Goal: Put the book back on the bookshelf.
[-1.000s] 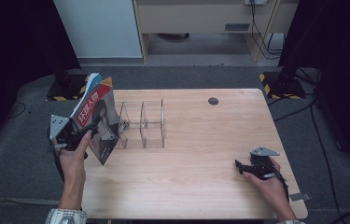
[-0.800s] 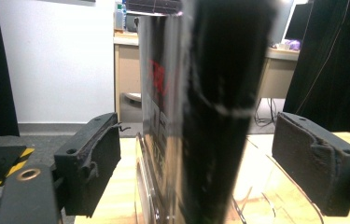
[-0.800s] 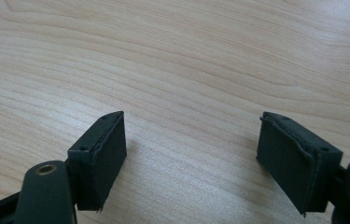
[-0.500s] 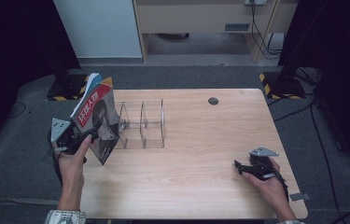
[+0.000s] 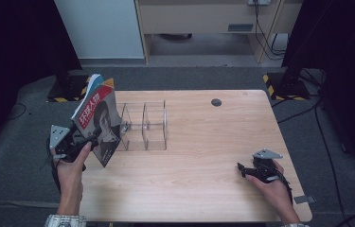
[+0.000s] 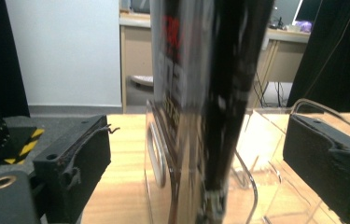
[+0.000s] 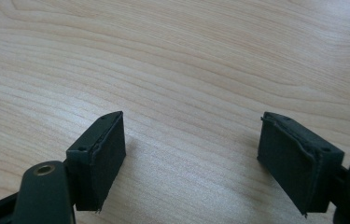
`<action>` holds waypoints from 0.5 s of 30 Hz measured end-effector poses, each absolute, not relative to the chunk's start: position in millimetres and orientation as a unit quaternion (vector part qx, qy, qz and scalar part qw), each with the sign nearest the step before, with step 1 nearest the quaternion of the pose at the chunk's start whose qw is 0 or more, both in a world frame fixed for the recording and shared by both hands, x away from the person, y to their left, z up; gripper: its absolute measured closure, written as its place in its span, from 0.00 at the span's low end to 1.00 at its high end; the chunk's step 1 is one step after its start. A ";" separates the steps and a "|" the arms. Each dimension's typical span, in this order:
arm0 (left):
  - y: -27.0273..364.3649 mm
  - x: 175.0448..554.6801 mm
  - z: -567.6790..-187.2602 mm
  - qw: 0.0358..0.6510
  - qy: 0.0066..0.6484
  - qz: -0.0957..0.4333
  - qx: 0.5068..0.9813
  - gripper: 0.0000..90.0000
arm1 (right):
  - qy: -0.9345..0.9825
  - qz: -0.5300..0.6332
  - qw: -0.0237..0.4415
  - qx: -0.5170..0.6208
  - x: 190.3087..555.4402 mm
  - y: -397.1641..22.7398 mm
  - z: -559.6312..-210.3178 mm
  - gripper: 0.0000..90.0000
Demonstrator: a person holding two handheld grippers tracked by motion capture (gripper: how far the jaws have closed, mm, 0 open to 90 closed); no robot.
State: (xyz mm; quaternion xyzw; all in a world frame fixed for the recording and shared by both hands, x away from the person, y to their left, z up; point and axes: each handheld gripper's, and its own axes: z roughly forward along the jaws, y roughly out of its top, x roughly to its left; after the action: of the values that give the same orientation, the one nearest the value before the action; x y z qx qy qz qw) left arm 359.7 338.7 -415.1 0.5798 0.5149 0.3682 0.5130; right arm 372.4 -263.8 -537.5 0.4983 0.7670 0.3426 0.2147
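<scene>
Left claw (image 5: 89, 143): we held it at the counter's left edge, its jaws spread wide; they had just been opening, with the magazines (image 5: 97, 118) between them but the pads (image 6: 77, 161) standing clear on both sides in the left gripper view.
Magazines: we saw a small stack standing tilted at the left end of the clear rack (image 5: 144, 125), the lower edge down at the rack's first slot; from above we could not tell how deep it sat.
Rack: it had 3 or so clear compartments, the ones to the right of the stack empty.
Progress: we judged the placing nearly done, since the stack leaned on the rack with no grip on it; what was left was drawing the left claw away and perhaps nudging the stack upright.
Counter (image 5: 203, 142): bare wood across the middle.
Right claw (image 5: 241, 169): we rested it low over the counter's right front corner, jaws wide apart, nothing between them but wood.
</scene>
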 end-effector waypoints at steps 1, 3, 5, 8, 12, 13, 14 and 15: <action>337.9 358.8 -416.4 0.510 0.516 0.367 0.582 0.05 | 0.767 0.343 0.215 0.498 372.2 -263.7 -537.5 0.26; 336.8 357.7 -418.6 0.506 0.517 0.364 0.586 0.05 | 0.767 0.343 0.214 0.498 372.2 -263.6 -537.5 0.26; 335.7 357.3 -420.3 0.505 0.517 0.360 0.590 0.04 | 0.768 0.343 0.214 0.497 372.4 -263.6 -537.6 0.25; 334.1 357.4 -421.9 0.502 0.516 0.358 0.594 0.03 | 0.770 0.342 0.214 0.495 372.7 -263.6 -537.6 0.25; 332.6 354.5 -424.9 0.500 0.516 0.356 0.597 0.03 | 0.769 0.342 0.214 0.495 372.6 -263.6 -537.6 0.25; 333.0 353.3 -425.6 0.497 0.516 0.358 0.599 0.03 | 0.769 0.342 0.214 0.495 372.6 -263.5 -537.6 0.25; 333.7 351.7 -426.4 0.495 0.517 0.359 0.599 0.03 | 0.769 0.342 0.213 0.495 372.6 -263.5 -537.6 0.25; 334.5 350.8 -426.9 0.494 0.517 0.359 0.599 0.03 | 0.770 0.342 0.214 0.495 372.7 -263.6 -537.6 0.25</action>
State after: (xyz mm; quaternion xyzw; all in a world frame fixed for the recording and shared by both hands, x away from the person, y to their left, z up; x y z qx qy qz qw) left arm 350.8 334.5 -426.9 0.5993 0.5172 0.3589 0.4945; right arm 372.7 -263.6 -537.6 0.4948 0.7696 0.3422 0.2139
